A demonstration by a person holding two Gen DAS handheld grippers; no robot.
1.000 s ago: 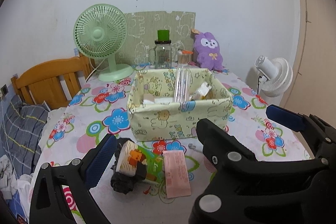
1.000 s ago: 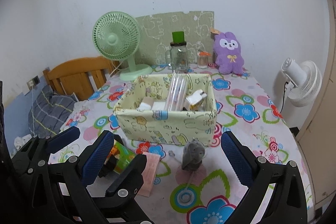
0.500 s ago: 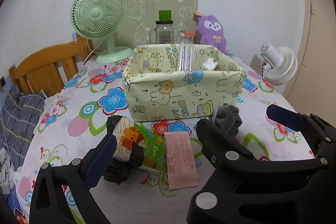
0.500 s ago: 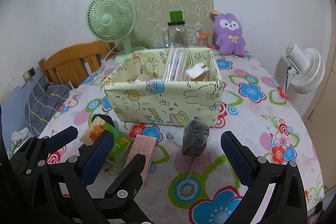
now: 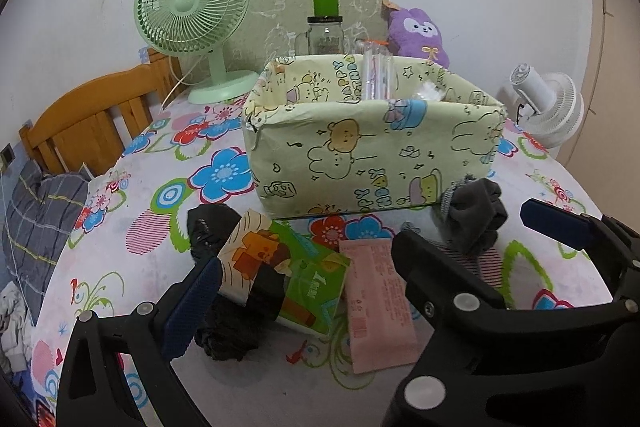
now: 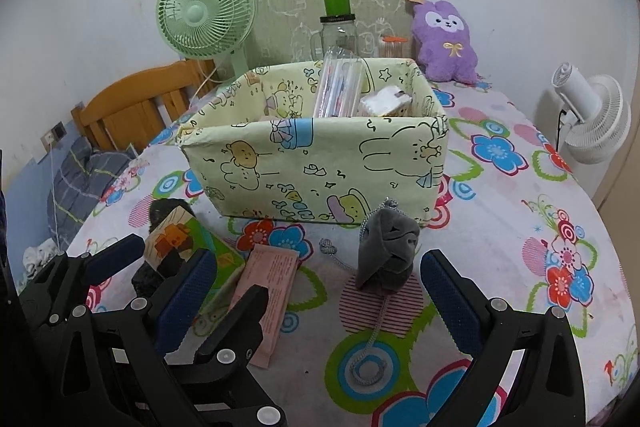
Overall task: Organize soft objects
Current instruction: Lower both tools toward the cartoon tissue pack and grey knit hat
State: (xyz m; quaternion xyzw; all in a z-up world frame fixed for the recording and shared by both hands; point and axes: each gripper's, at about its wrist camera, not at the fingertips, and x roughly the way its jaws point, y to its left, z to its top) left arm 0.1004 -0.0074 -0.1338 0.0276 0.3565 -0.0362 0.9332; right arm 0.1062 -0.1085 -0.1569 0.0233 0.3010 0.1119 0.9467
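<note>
A pale green cartoon-print box [image 5: 372,151] [image 6: 320,163] stands mid-table with tubes and packets inside. In front of it lie a black sock bundle with a printed card band [image 5: 236,263] [image 6: 168,243], a green tissue pack [image 5: 316,287], a pink packet [image 5: 376,303] [image 6: 268,287] and a grey plush toy with a cord [image 6: 386,247] [image 5: 474,221]. My left gripper [image 5: 368,259] is open and empty, low over the socks and packets. My right gripper [image 6: 320,287] is open and empty, with the grey plush just ahead between its fingers. A purple plush [image 6: 444,39] sits at the back.
A green desk fan [image 5: 196,15], a glass jar with a green lid [image 5: 325,31] and a printed board stand behind the box. A white fan [image 6: 592,115] is off the right edge. A wooden headboard [image 5: 88,123] and bedding lie left.
Both grippers have dropped lower and moved forward toward the table front items; the box and grey plush appear closer. Both stayed open.
</note>
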